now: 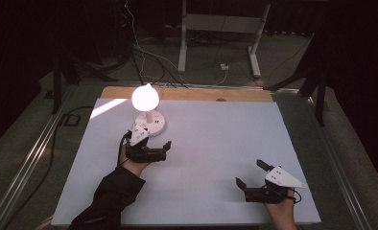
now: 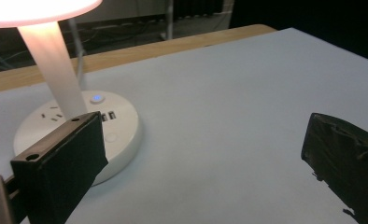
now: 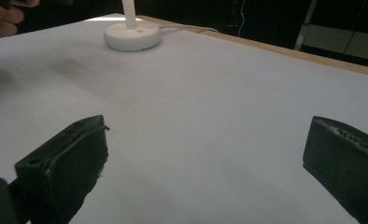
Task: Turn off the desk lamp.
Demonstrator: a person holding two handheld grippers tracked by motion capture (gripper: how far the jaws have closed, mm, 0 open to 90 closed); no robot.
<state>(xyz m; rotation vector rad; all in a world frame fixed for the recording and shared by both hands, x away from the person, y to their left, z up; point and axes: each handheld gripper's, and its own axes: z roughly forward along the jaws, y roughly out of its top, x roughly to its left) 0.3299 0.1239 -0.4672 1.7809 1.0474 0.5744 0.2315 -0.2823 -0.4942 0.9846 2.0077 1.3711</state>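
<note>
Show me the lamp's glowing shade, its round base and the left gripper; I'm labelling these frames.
lamp shade (image 1: 145, 97), high view, on the middle of the glowing shade.
lamp base (image 2: 121, 123), left gripper view, on the white top of the base.
left gripper (image 1: 164, 150), high view, midway between its fingertips.

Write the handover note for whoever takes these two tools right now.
Left tool: open, empty, just in front of the lamp base.
Right tool: open, empty, over the bare white table at the near right, far from the lamp.
Lamp: lit, upright at the far left of the table; a blue light glows on its base.
Done: lamp is on.
Left: judging by the left tool's position, any further work at the base.
</note>
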